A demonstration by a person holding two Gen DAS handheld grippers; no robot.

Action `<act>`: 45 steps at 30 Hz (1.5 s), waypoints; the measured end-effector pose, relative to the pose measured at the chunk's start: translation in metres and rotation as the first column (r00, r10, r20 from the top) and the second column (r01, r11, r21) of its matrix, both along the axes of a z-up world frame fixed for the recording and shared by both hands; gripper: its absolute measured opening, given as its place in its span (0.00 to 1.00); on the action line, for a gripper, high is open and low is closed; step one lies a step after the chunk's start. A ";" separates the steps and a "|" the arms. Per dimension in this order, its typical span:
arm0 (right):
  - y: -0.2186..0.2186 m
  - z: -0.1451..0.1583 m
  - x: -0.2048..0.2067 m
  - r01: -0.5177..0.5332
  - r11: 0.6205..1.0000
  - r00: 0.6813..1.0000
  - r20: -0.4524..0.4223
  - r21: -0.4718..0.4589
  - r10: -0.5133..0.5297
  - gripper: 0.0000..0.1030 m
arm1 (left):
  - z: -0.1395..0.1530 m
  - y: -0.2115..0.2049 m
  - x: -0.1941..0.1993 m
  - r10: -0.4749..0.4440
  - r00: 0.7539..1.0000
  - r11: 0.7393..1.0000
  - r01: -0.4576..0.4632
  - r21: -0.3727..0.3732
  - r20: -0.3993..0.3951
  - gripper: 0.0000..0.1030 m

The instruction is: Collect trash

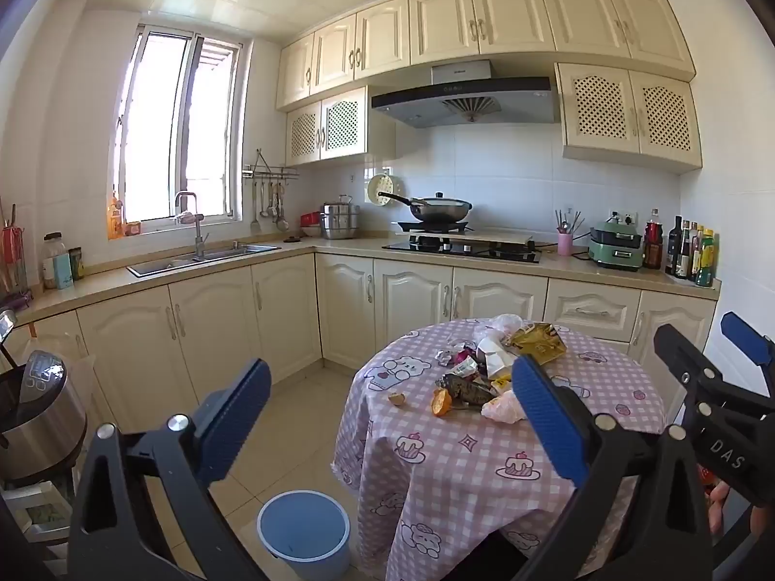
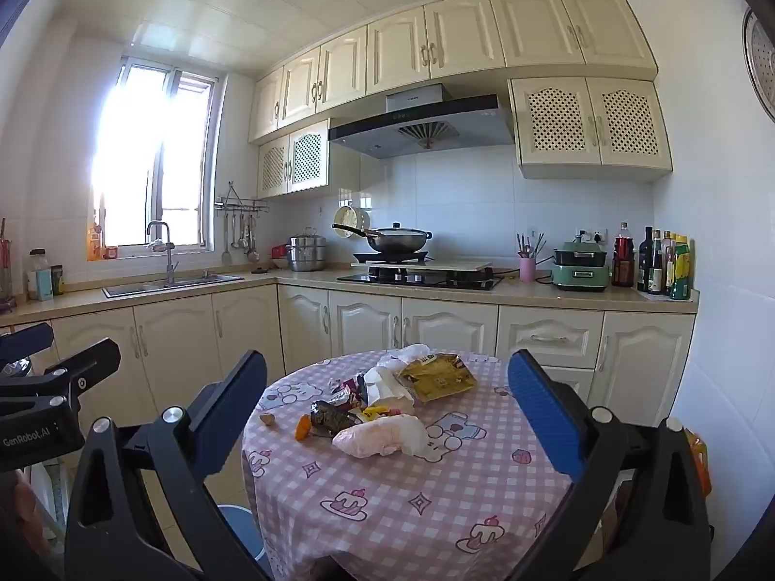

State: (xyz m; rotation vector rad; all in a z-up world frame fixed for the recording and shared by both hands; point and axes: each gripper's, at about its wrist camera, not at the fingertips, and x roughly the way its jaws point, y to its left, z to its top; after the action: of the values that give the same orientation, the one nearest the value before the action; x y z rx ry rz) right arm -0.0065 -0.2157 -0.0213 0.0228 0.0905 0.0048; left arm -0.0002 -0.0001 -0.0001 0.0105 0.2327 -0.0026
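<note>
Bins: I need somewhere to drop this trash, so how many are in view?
1. A blue bin stands on the floor left of the table; others may be hidden behind it.

A home kitchen is showing itself here: cream cabinets point(image 1: 436, 24) are lining the walls, a wok point(image 1: 438, 208) is sitting on the gas stove point(image 1: 465, 247) beneath a range hood point(image 1: 465, 99), and a sink point(image 1: 203, 256) is lying under the window point(image 1: 179, 130).
</note>
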 end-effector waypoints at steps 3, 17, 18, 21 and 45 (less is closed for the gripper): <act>0.002 -0.003 0.000 -0.001 1.000 1.000 -0.003 -0.003 0.001 0.93 | 0.000 0.000 0.000 -0.002 1.000 1.000 0.002 0.000 -0.001 0.95; 0.000 -0.001 0.002 -0.002 1.000 1.000 -0.017 0.003 0.002 0.93 | -0.008 -0.005 -0.001 -0.007 1.000 1.000 0.007 0.001 -0.006 0.95; 0.000 -0.001 0.002 -0.001 1.000 1.000 -0.018 0.002 0.002 0.93 | -0.008 -0.008 -0.001 -0.004 1.000 1.000 0.005 0.003 -0.006 0.95; 0.001 -0.002 0.001 -0.001 1.000 1.000 -0.017 0.002 0.001 0.93 | -0.009 -0.009 0.002 -0.004 1.000 1.000 0.004 0.006 -0.006 0.95; 0.001 -0.010 0.006 -0.001 1.000 1.000 -0.020 0.009 0.002 0.93 | -0.021 -0.014 0.002 -0.006 1.000 1.000 0.006 0.008 -0.010 0.95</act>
State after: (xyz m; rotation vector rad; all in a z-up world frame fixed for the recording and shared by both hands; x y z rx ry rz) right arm -0.0001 -0.2147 -0.0315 0.0317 0.1107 0.0065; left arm 0.0018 -0.0138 -0.0206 0.0190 0.2428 -0.0081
